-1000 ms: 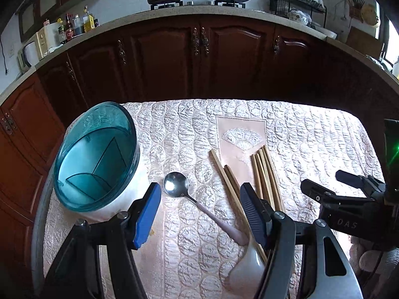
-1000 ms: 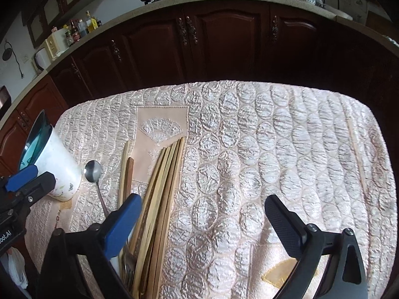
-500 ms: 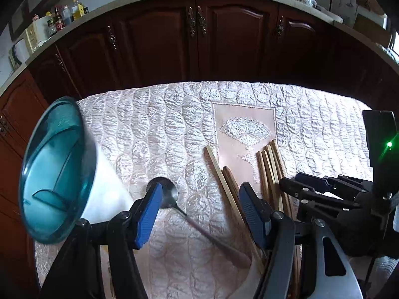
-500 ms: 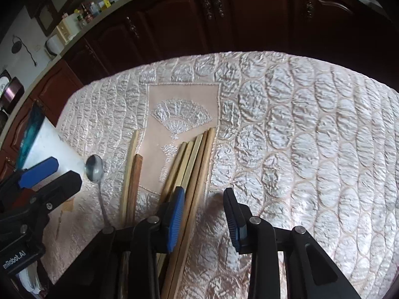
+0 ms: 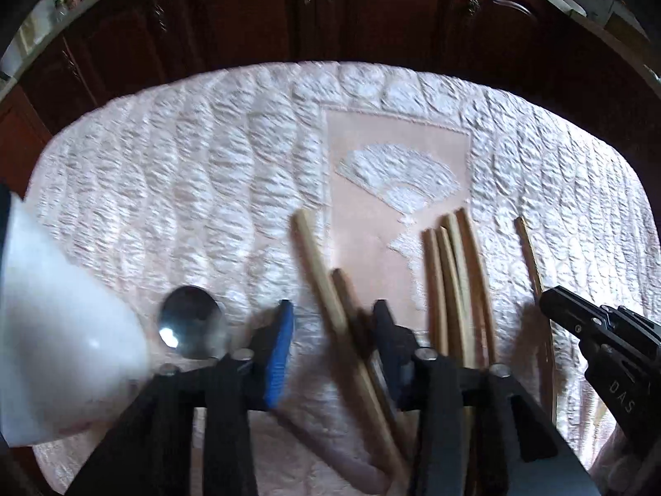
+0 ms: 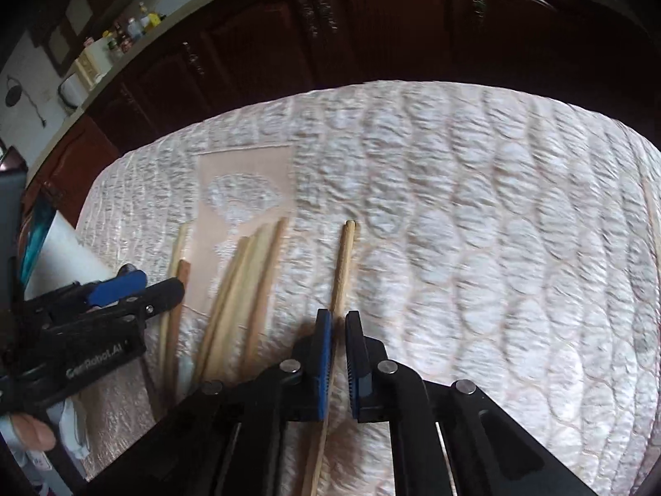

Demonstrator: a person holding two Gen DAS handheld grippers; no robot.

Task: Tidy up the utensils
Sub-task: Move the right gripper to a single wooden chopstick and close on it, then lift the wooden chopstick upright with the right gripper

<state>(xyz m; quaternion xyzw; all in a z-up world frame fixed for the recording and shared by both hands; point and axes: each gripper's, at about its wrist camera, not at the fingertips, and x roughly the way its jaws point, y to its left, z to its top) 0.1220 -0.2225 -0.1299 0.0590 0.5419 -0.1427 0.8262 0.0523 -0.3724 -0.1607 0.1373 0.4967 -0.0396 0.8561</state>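
Observation:
Several wooden chopsticks (image 5: 452,285) lie on the quilted pink cloth (image 5: 206,190). My right gripper (image 6: 338,326) is shut on a single chopstick (image 6: 345,256), set apart to the right of the bundle (image 6: 248,285); it also shows in the left wrist view (image 5: 529,252). My left gripper (image 5: 330,326) is open, low over two chopsticks (image 5: 320,273) and the handle of a metal spoon (image 5: 188,322). The white utensil holder (image 5: 53,339) stands at the left, its teal rim visible in the right wrist view (image 6: 37,231).
Dark wooden cabinets (image 6: 372,29) run behind the table. A counter with bottles (image 6: 132,27) is at the back left. The cloth stretches to the right of the chopsticks (image 6: 495,248).
My right gripper closed on one chopstick and pulled it right, away from the bundle. My left gripper moved forward and lower over the spoon and the left chopsticks, and narrowed a little.

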